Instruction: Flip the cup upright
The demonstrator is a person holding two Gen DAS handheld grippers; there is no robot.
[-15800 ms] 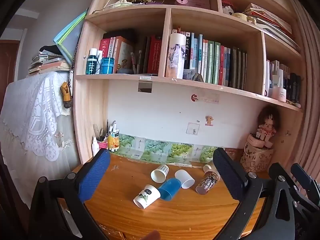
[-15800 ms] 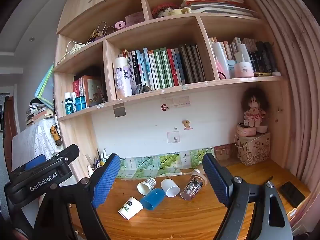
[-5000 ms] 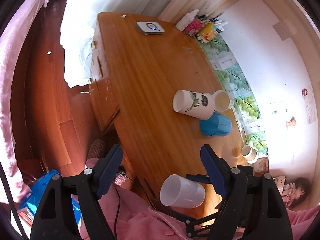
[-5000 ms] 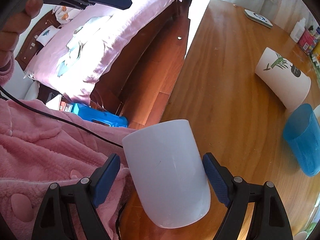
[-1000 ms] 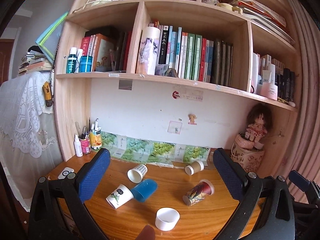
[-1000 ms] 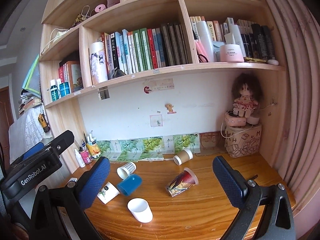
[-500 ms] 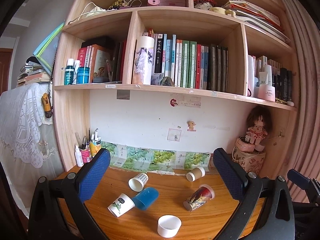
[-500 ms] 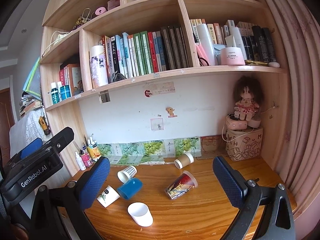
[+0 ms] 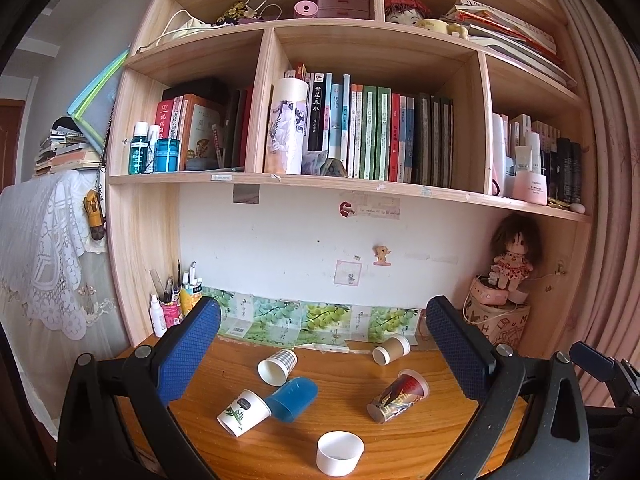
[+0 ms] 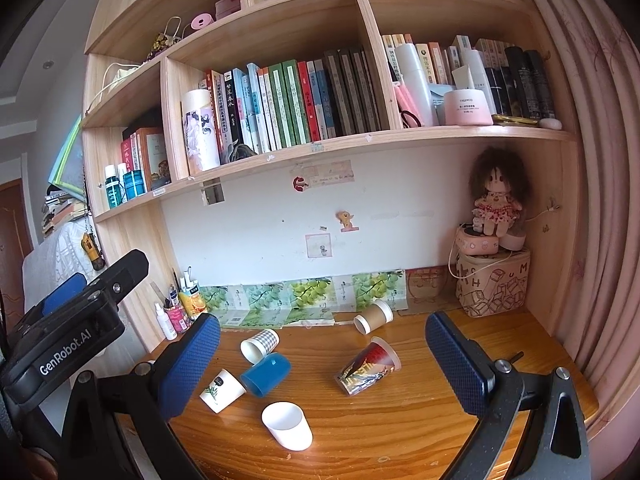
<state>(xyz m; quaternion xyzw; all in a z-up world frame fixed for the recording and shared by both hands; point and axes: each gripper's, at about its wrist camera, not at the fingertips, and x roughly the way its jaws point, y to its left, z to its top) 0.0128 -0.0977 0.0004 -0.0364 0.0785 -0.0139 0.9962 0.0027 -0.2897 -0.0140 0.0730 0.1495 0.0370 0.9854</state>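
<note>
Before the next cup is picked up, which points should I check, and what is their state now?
1. White cup stands upright, mouth up: ok.
2. Left gripper open and holding nothing: ok.
3. Right gripper open and holding nothing: ok.
4. Cups on their sides remain: blue cup, leaf-print cup, foil cup: not ok.
5. Blue cup lies apart from the leaf-print cup: not ok, they look touching.
6. Cups are empty inside: cannot tell.
</note>
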